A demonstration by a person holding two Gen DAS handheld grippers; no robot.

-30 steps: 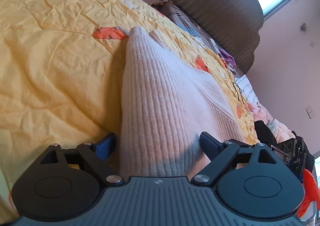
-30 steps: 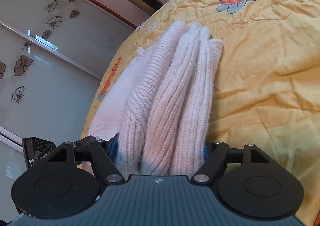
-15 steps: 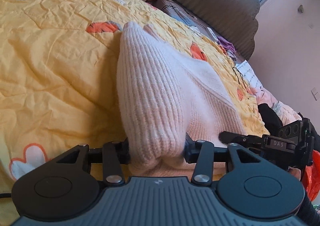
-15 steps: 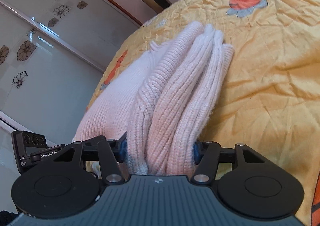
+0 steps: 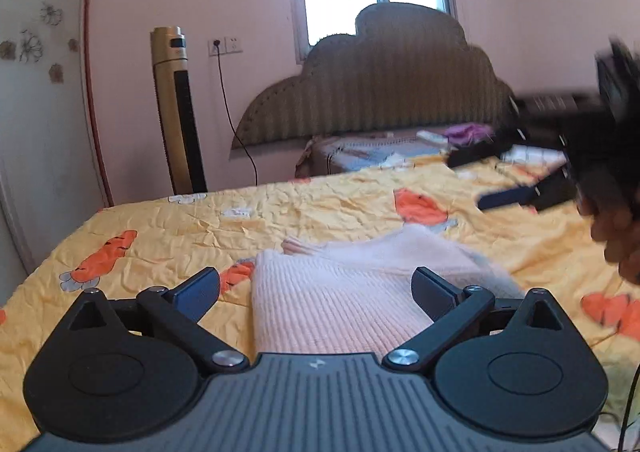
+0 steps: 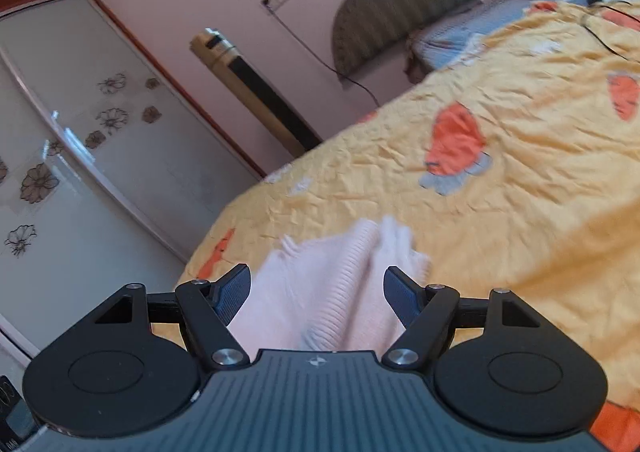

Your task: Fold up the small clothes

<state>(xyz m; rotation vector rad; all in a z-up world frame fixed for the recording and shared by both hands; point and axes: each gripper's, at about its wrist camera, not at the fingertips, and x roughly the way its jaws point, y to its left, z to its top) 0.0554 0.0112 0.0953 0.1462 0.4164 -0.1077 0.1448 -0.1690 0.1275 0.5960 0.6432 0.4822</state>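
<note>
A pale pink ribbed knit sweater (image 5: 340, 292) lies folded on the yellow bedspread (image 5: 160, 228). My left gripper (image 5: 316, 288) is open, its jaws spread wide to either side of the sweater's near edge, holding nothing. My right gripper (image 6: 318, 292) is also open above the sweater (image 6: 332, 292), its jaws apart and clear of the cloth. The right gripper (image 5: 532, 192) also shows blurred at the right of the left wrist view, raised above the bed.
A dark padded headboard (image 5: 380, 92) stands at the bed's far end, with pillows and small clothes (image 5: 464, 130) before it. A gold tower fan (image 5: 176, 112) and a wardrobe with flower decals (image 6: 80, 140) stand beside the bed. A black cable (image 6: 608, 40) lies on the spread.
Both grippers have opened and let go of the sweater, which now lies on the bed. Both have lifted and pulled back, tilting up toward the room.
</note>
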